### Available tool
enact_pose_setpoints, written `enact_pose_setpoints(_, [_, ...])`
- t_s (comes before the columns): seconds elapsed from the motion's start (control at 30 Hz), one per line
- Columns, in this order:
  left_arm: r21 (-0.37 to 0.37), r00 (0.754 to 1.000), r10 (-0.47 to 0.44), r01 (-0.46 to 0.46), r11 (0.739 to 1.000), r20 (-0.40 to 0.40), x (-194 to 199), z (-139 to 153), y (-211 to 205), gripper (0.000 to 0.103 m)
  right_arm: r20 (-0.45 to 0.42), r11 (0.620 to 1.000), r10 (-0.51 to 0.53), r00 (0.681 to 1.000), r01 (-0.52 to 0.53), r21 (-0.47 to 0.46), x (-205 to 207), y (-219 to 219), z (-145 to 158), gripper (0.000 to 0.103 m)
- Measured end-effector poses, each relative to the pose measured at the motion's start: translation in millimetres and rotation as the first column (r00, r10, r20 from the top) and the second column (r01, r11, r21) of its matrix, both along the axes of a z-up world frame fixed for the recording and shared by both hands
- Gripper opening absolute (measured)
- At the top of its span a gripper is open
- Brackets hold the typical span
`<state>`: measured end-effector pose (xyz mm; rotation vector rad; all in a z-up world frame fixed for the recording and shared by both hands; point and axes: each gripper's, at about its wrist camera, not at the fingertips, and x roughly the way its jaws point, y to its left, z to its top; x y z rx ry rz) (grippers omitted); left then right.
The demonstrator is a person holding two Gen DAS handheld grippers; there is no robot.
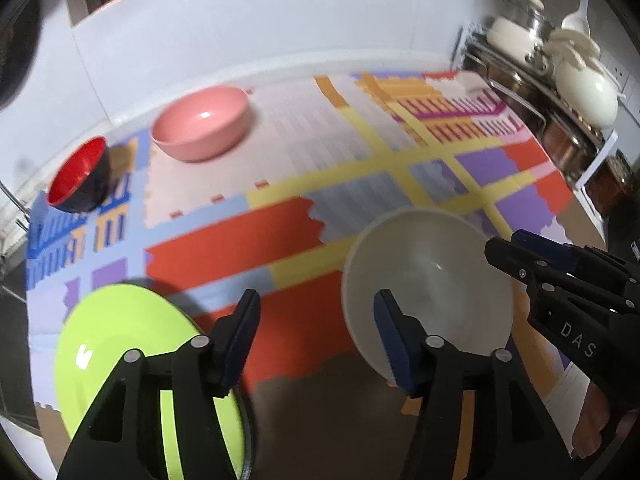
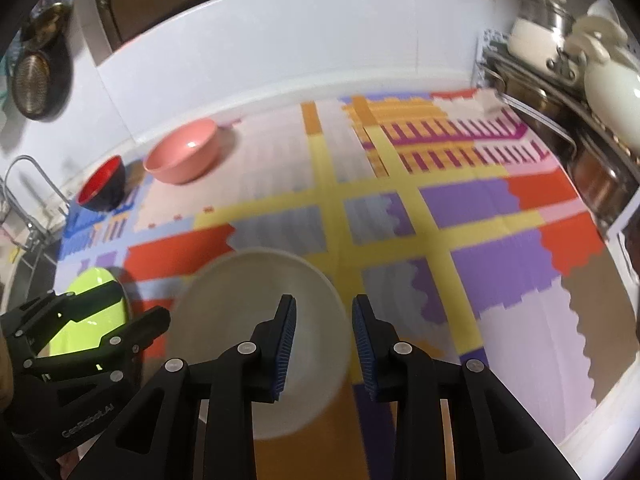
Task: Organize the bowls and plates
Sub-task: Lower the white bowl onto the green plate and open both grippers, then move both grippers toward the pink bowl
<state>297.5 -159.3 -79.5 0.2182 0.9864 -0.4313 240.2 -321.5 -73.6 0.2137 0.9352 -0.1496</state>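
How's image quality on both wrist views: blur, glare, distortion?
Left wrist: motion blur smears the mat pattern, glare spots on the green plate and pink bowl, strong fisheye bending of the counter edge. Right wrist: similar blur, worst on the white bowl rim; the gripper fingers stay sharp; dark vignette at the corners.
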Motion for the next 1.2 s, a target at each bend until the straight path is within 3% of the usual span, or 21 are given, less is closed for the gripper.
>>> enact_pose_setpoints(0.33, [-0.055,0.997,0.067,-0.065,0.996,0.037,24,31,42,0.066,0.083,0.996,0.092,0.992,-0.091,-0.015,31,36,32,0.03])
enact_pose_setpoints(0.73, [-0.044,0.98,0.142,-0.138,0.989,0.139,67,57,81,0.07,0.143,0.981,0.188,0.972,-0.181,-0.065,89,70,61,0.037])
enact_pose_setpoints(0.97, [-0.042,0.971,0.168,-0.163,0.986,0.171,98,63,92,0.07,0.169,0.971,0.229,0.959,-0.212,-0.113,127,82,73,0.037])
enact_pose_setpoints(1.2, [-0.046,0.968,0.179,-0.174,0.984,0.177,137,58,97,0.07,0.157,0.966,0.251,0.955,-0.237,-0.106,168,85,69,0.037])
